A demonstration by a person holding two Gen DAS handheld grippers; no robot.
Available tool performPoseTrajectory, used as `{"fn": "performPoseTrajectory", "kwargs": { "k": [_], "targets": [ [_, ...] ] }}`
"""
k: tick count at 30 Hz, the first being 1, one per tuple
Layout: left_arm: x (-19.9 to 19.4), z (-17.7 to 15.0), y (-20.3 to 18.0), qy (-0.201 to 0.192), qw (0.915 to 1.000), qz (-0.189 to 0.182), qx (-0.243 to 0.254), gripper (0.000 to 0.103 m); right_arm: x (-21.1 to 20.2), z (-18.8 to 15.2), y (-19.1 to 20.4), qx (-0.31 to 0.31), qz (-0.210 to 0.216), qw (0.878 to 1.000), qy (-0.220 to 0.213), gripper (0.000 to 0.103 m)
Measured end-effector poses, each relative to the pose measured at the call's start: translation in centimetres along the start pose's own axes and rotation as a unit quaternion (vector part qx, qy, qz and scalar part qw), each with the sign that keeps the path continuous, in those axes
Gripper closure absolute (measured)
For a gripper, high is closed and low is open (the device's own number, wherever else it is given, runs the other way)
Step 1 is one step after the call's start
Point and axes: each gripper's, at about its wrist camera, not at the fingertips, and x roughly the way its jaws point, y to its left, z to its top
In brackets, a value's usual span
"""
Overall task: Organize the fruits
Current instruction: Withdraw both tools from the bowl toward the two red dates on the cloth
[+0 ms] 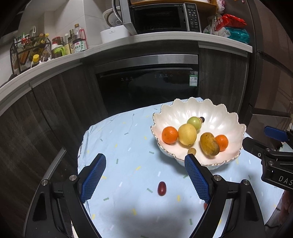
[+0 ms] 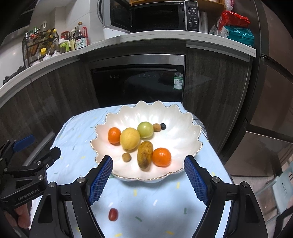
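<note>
A white scalloped bowl (image 1: 210,109) (image 2: 164,117) stands on the light blue cloth (image 1: 128,137). It holds two oranges (image 2: 161,157) (image 2: 113,135), a lemon (image 2: 129,138), a green round fruit (image 2: 145,129), a brown-yellow oblong fruit (image 2: 145,154), two small brown fruits and a dark berry. A small red oval fruit (image 1: 161,188) lies on the cloth between the fingers of my open left gripper (image 1: 145,156). A second red bit (image 1: 205,206) peeks from behind its right finger. My right gripper (image 2: 148,158) is open and empty, its tips over the bowl's near rim; a red fruit (image 2: 113,214) lies below it.
Behind the table are dark cabinets and a built-in black appliance (image 1: 146,86). The counter above carries a bottle rack (image 1: 31,49), a microwave (image 1: 161,16) and snack bags (image 1: 230,25). Each gripper shows at the edge of the other's view.
</note>
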Motion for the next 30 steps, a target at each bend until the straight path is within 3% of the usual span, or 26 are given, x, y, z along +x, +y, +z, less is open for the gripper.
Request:
{"fn": "performPoseTrajectory", "kwargs": {
  "k": [24,30],
  "targets": [
    [2.4,-4.6,0.4,0.02,0.9965,-0.05,0.064,0.016,1.5,-5.5,4.7,-0.056,0.027,0.997,0.049,0.022],
    [3.6,-5.4,-0.1,0.029,0.9944,-0.065,0.078,0.021,2.5,-6.4,4.6,-0.054,0.03,0.996,0.067,0.023]
  ]
}}
